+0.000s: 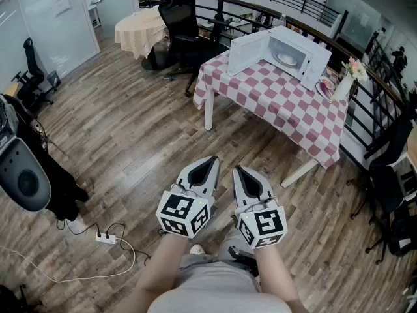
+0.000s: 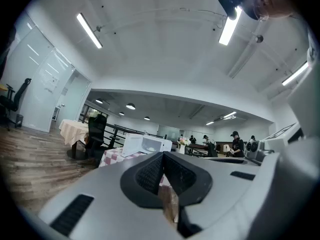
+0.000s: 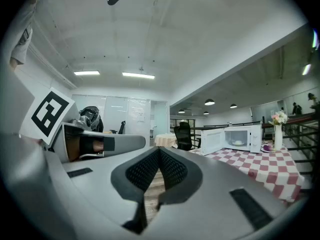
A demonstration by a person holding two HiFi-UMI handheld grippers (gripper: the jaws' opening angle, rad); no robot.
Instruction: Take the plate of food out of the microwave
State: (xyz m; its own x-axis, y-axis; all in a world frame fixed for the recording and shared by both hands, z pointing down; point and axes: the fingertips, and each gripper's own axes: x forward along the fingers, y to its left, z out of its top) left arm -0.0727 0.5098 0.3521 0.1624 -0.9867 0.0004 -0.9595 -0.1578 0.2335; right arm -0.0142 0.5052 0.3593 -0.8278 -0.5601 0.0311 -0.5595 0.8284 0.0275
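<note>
My left gripper clenched, empty; right gripper clenched too. Microwave at one o'clock, door open, plate inside.

Bright, even ceiling strip lights, soft shadows, fisheye-warped edges

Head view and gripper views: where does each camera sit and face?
Head view: on the head, facing steeply down at the floor; forearms, left gripper, right gripper show.
Left gripper view: on that gripper, level along its shut fingers.
Right gripper view: likewise level along shut fingers; left gripper beside.
All share the open microwave.
</note>
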